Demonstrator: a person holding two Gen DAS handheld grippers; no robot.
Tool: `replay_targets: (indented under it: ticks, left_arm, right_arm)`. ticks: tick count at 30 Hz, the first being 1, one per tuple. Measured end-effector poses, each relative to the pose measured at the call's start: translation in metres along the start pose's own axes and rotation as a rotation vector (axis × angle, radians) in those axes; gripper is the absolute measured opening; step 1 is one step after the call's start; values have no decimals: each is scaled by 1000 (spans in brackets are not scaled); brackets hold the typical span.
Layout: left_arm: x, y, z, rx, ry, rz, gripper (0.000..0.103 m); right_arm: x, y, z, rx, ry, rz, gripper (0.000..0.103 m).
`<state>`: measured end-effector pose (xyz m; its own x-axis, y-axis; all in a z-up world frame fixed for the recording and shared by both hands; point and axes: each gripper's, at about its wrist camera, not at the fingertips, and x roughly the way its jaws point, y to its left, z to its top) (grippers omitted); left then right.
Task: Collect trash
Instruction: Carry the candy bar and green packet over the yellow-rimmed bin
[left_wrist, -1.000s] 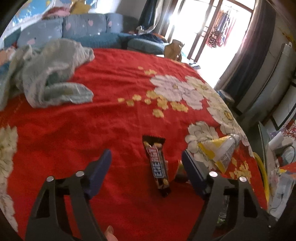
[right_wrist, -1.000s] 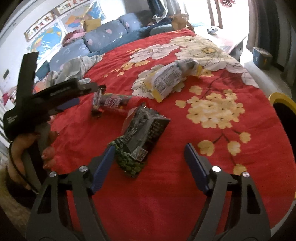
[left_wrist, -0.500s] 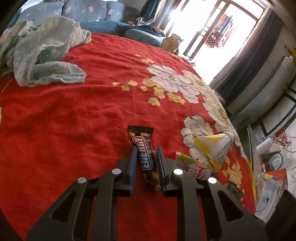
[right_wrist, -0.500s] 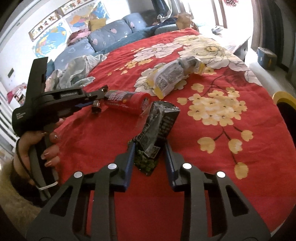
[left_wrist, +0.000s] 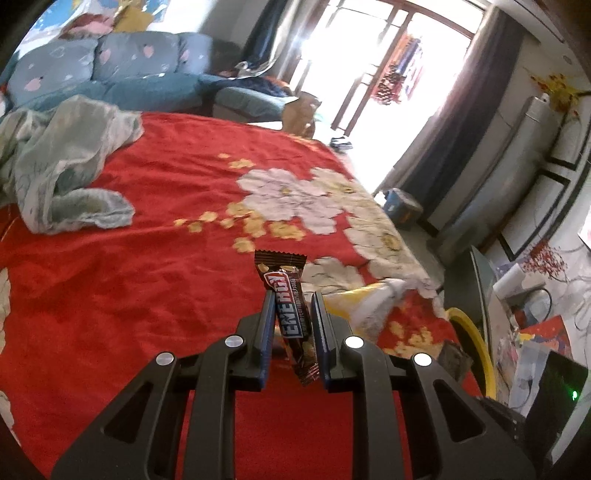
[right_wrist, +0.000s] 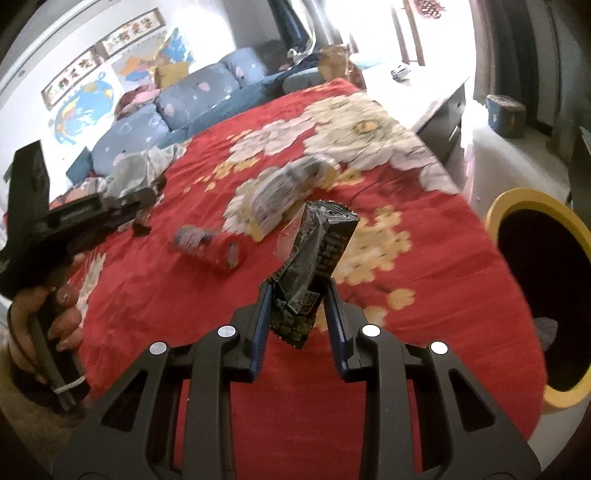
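A: Red floral bedspread (left_wrist: 147, 295) fills both views, with a blue sofa (left_wrist: 129, 70) behind it and bright windows beyond. What is the left gripper (left_wrist: 293, 325) doing?

B: Its jaws are clamped on a brown bar wrapper (left_wrist: 291, 314), which stands up between the pads, clear of the bedspread.

A: And the right gripper (right_wrist: 297, 314)?

B: Closed on a dark snack bag (right_wrist: 314, 258), pinched near its lower end; the upper end sticks up above the fingers.

A: What trash lies on the bed?

B: A red wrapper (right_wrist: 210, 247) near the middle and a white-and-yellow bag (right_wrist: 284, 195) just beyond it, both blurred in the right view. The left view shows that bag (left_wrist: 362, 306) just right of the gripper.

A: Anything else?

B: A crumpled pale cloth (left_wrist: 62, 166) lies at the far left of the bed. A yellow-rimmed bin (right_wrist: 539, 291) stands off the bed's right edge. The person's left hand (right_wrist: 44, 325) grips the left gripper's handle at the left of the right view.
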<state>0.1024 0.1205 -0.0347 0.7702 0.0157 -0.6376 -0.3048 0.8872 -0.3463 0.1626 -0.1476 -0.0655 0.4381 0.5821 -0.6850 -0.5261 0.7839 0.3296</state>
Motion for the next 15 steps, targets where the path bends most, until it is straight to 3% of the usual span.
replay_targets:
  ticks: [15]
  left_arm:
    - [-3,-67,-16,130,18,-99,19]
  right_arm:
    - [-35,-48,18,81,-92,-65,22]
